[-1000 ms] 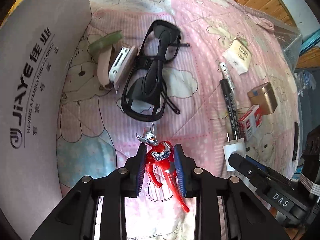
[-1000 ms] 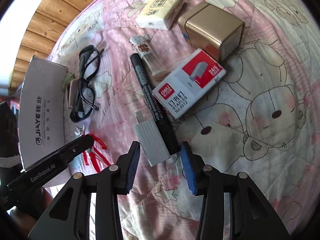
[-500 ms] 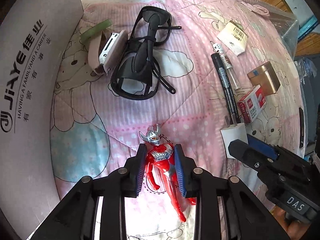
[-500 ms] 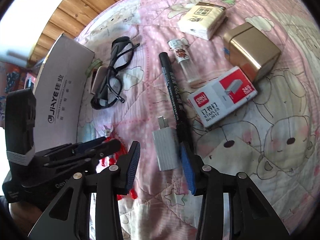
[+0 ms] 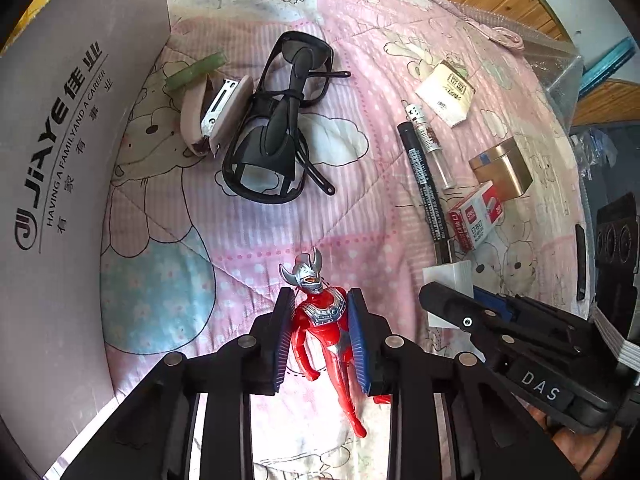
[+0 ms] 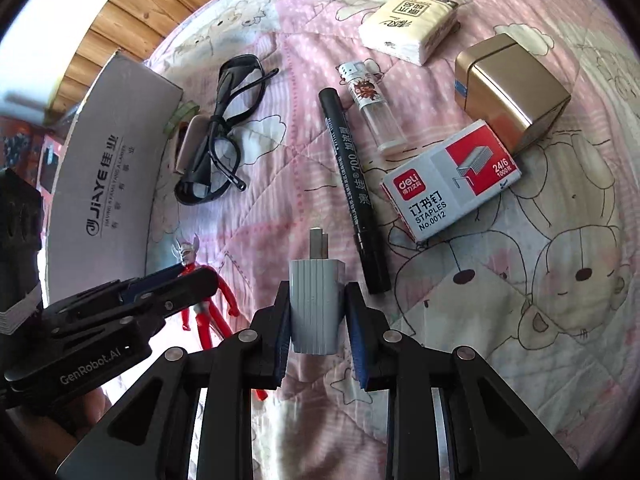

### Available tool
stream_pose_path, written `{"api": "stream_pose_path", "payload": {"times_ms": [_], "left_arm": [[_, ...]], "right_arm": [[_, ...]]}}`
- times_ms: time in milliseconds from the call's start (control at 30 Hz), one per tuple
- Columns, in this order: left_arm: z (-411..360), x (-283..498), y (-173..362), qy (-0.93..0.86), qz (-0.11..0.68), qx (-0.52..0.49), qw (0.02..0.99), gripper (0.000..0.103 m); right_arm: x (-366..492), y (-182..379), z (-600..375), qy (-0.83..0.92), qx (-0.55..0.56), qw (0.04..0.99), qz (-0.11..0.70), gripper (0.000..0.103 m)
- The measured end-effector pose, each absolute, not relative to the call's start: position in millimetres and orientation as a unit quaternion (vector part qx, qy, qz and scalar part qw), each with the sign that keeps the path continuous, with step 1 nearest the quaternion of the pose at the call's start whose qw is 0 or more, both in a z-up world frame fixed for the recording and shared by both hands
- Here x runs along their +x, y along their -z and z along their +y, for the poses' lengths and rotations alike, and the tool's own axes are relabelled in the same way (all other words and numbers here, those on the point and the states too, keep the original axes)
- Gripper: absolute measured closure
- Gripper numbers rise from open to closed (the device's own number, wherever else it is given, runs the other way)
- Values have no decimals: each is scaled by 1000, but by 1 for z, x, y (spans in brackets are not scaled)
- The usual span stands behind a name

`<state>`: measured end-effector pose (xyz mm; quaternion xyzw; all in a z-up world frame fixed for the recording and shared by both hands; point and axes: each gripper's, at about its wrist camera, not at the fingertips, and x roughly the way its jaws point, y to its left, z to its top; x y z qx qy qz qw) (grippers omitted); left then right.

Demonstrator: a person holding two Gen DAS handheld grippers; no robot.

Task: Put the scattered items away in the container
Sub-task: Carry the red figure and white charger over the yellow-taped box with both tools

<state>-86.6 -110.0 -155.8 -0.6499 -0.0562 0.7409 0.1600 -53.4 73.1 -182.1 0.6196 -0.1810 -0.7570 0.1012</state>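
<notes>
Item, red toy figure (image 5: 325,322): hard moulded plastic, judged light and stiff, thin limbs and head horns the likeliest parts to snag or snap; best taken across the chest, where the left gripper (image 5: 322,334) has it now, both blue pads pressed to its shoulders, legs trailing back between the arms of the tool; red body, silver chest plate, silver horned head pointing forward; whether it is lifted clear of the pink quilt (image 5: 256,224) cannot be told. Item, white plug adapter (image 6: 317,304): ribbed blocky shell, two metal prongs forward, judged light, rigid, faintly slick on its flat faces; clamped at mid-body by the right gripper (image 6: 318,326), just right of the left tool. Container, grey cardboard box (image 5: 60,184): printed wall standing close at the left gripper's left side. Ahead of the left gripper, black glasses (image 5: 276,136) with a stapler (image 5: 212,118) touching their left edge. Ahead and right, black marker (image 6: 352,184), clear lighter (image 6: 374,106), staples box (image 6: 450,184), gold tin (image 6: 508,88), tissue pack (image 6: 408,24) farthest, all loose on the quilt
</notes>
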Motion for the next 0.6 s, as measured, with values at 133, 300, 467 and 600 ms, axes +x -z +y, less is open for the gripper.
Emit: {"api": "stream_pose_path", "payload": {"times_ms": [133,300,467,600], "left_arm": [[-103,-75,140,-750,-43,-639,166,75],[-98,-69,122,-761,-38,-624,173,75],[-109,-63,103,-773,-42,-607,179,75],[-121,-58,89,-783,-56,-592,182,75]], "right_arm": [[-46,162,61,763,613,103,-178,76],[-39,144,42,771,607,105,-161,76],[-31,124,31,780,599,104,-146,76],[-27,102,17,792,586,112,-130,76]]}}
